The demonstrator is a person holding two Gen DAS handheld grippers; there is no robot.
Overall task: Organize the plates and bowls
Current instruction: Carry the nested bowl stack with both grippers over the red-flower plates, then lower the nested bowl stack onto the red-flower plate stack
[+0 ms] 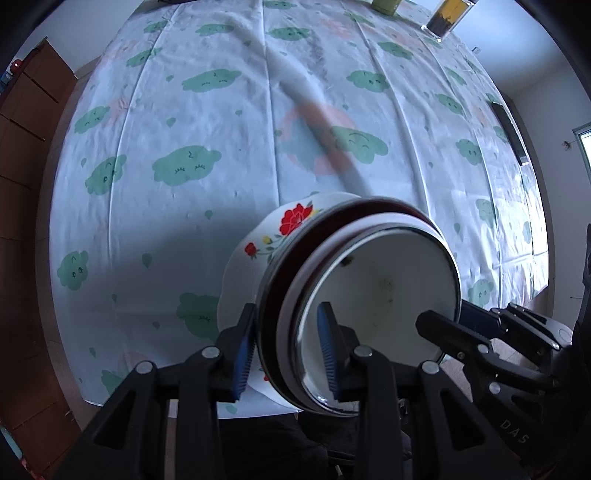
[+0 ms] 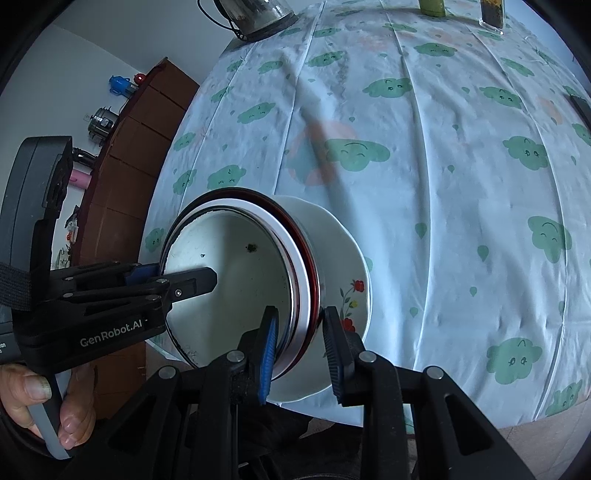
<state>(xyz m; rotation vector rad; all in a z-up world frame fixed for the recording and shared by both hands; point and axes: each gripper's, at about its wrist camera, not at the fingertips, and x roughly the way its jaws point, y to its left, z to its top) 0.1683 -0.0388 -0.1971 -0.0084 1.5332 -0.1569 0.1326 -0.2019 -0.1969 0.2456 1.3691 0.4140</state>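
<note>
Only the right wrist view shows the hand holding the left tool.

**What I cannot see well from here**

The lower edge of the flowered plate is behind the left gripper, so I cannot see where it ends. The glass jar and the green cup are cut by the top edge. A blurred streak crosses the tablecloth; I cannot tell what it is. The kettle also loses its top.
</note>
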